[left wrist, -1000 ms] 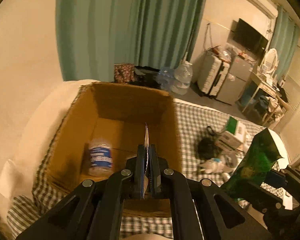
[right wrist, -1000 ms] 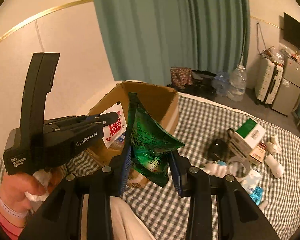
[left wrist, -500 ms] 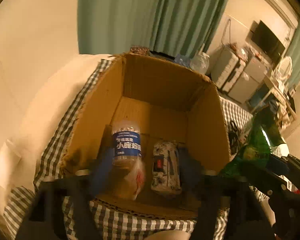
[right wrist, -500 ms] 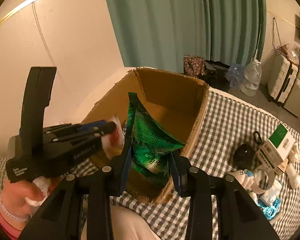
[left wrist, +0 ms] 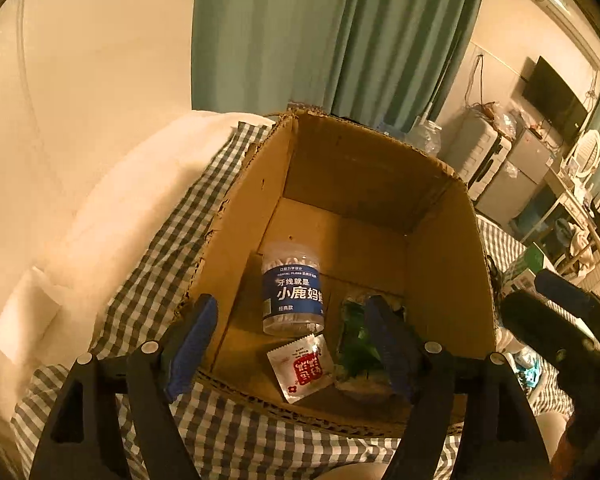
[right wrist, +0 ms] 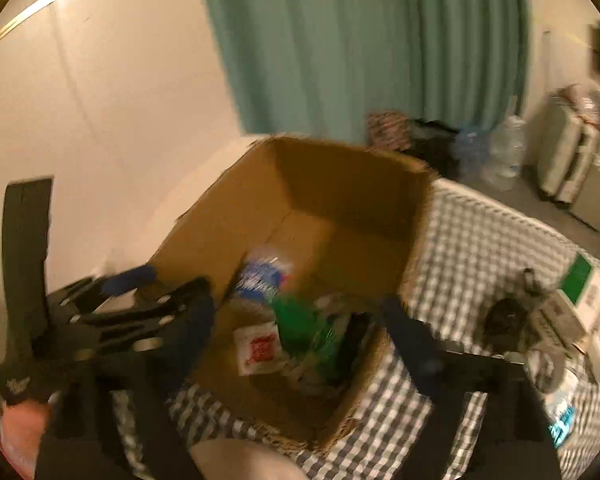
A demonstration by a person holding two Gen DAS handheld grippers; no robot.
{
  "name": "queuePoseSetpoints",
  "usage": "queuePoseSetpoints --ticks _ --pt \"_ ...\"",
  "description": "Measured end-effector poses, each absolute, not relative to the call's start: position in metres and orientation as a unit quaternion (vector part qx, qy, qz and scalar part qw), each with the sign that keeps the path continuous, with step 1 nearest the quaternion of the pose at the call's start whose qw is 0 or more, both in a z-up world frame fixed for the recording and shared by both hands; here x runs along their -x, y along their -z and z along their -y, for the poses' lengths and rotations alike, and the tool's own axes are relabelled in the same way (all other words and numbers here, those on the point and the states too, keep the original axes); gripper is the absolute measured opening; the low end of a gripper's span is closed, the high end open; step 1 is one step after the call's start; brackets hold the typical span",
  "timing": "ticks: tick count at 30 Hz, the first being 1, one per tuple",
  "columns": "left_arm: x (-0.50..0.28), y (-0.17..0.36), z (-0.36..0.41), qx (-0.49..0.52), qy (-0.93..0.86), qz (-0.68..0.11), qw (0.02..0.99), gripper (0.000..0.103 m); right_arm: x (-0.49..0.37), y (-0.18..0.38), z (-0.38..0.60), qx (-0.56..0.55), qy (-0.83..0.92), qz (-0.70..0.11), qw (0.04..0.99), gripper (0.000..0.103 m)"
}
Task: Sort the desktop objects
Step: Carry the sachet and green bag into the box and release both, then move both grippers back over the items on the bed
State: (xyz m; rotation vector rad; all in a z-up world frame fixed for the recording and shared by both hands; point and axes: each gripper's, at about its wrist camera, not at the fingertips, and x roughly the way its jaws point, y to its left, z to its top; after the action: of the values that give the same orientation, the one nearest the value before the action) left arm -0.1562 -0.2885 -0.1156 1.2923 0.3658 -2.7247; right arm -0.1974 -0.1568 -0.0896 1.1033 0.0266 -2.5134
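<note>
Both grippers tilt down over the cardboard box [left wrist: 440, 264]: left gripper [left wrist: 296, 344] and right gripper [right wrist: 300, 336] opening wide, jaws empty.

In the open cardboard box [left wrist: 444, 240] I see a clear jar with a blue label [left wrist: 292, 292] lying on its side, a small white sachet with a red print [left wrist: 302, 366] flat beside it, and a green snack bag [left wrist: 356, 340] crumpled to their right.

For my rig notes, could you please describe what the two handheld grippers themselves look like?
Both are black. The left gripper has two angular arms with silver screw heads and blue pads on its fingers. The right gripper, blurred, looks alike: black arms, blue pads. No cables or sleeves show.
</note>
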Motion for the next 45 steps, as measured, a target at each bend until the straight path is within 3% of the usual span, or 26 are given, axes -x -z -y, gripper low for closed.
queuePoseSetpoints --ticks 4,6,8,16,23,31,45 --pt "0.155 0.114 0.279 -0.429 0.895 -0.111 0.051 0.079 0.197 0.086 0.147 -0.399 0.895 0.008 0.198 0.091" --pt "0.154 0.111 0.269 -0.432 0.895 -0.105 0.048 0.083 0.193 0.085 0.138 -0.399 0.897 0.012 0.190 0.091" --pt "0.152 0.108 0.257 -0.429 0.896 -0.104 0.046 0.095 0.187 0.083 0.127 -0.395 0.900 0.019 0.181 0.091" --pt "0.133 0.086 0.181 -0.405 0.912 -0.066 0.007 0.103 0.166 0.074 0.058 -0.393 0.909 0.052 0.132 0.091" --pt "0.121 0.098 0.105 -0.419 0.907 -0.029 -0.029 0.103 0.145 0.079 -0.022 -0.393 0.916 0.062 0.061 0.091" --pt "0.131 0.136 0.034 -0.447 0.893 -0.005 -0.057 0.103 0.127 0.121 -0.103 -0.424 0.901 0.088 -0.012 0.091" --pt "0.171 0.197 -0.013 -0.478 0.874 0.004 -0.085 0.103 0.146 0.191 -0.151 -0.470 0.872 0.129 -0.042 0.091"
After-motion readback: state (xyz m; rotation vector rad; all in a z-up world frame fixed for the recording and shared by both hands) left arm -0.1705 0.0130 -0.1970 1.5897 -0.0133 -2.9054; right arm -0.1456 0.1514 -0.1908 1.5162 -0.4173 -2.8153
